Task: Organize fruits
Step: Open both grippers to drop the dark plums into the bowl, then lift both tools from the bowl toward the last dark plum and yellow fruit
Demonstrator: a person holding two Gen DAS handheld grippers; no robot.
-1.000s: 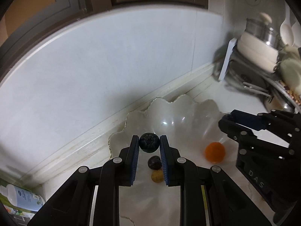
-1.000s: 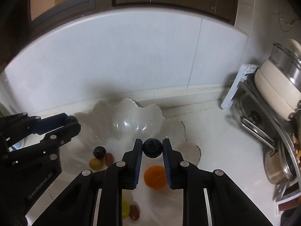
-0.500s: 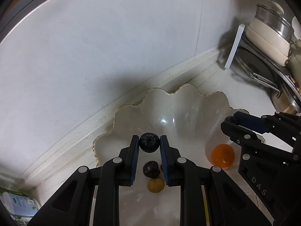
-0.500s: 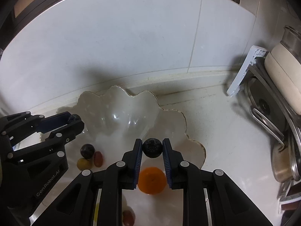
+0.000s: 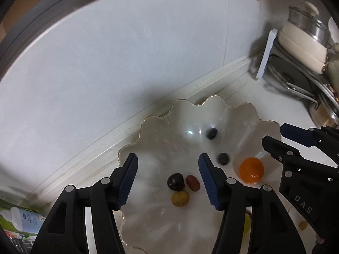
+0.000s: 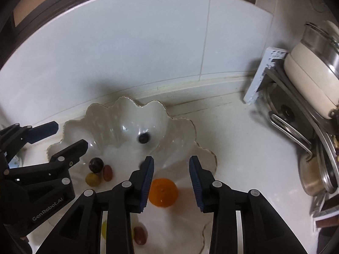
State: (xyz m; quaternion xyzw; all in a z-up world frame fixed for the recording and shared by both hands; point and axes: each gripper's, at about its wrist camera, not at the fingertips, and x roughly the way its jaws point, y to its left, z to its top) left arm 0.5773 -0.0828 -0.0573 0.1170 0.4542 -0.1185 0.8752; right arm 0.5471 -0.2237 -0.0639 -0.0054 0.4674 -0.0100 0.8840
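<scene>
A white shell-shaped bowl (image 5: 148, 120) (image 6: 203, 148) sits against the wall. Inside lie an orange (image 5: 251, 170) (image 6: 162, 192), a dark grape (image 5: 175, 181) (image 6: 96, 164), a red fruit (image 5: 192, 182) (image 6: 107, 172) and a yellow one (image 5: 180, 198) (image 6: 92, 178). Two blueberries lie loose in the bowl, one far back (image 5: 211, 133) (image 6: 144, 138), one nearer (image 5: 223, 158). My left gripper (image 5: 168, 160) (image 6: 68, 135) hangs over the bowl's left side, jaws opening, nothing between them. My right gripper (image 6: 171, 162) (image 5: 275, 136) is above the orange, jaws opening and empty too.
A dish rack with a cream pot (image 5: 300, 36) (image 6: 311, 67) and pans fills the right. A white bottle (image 5: 23, 218) stands at the lower left. A tiled wall runs just behind the bowl. More small fruit (image 6: 140, 235) lies at the bowl's near side.
Both grippers were shut on a blueberry each; both jaws have now spread and the two blueberries have dropped into the bowl.
</scene>
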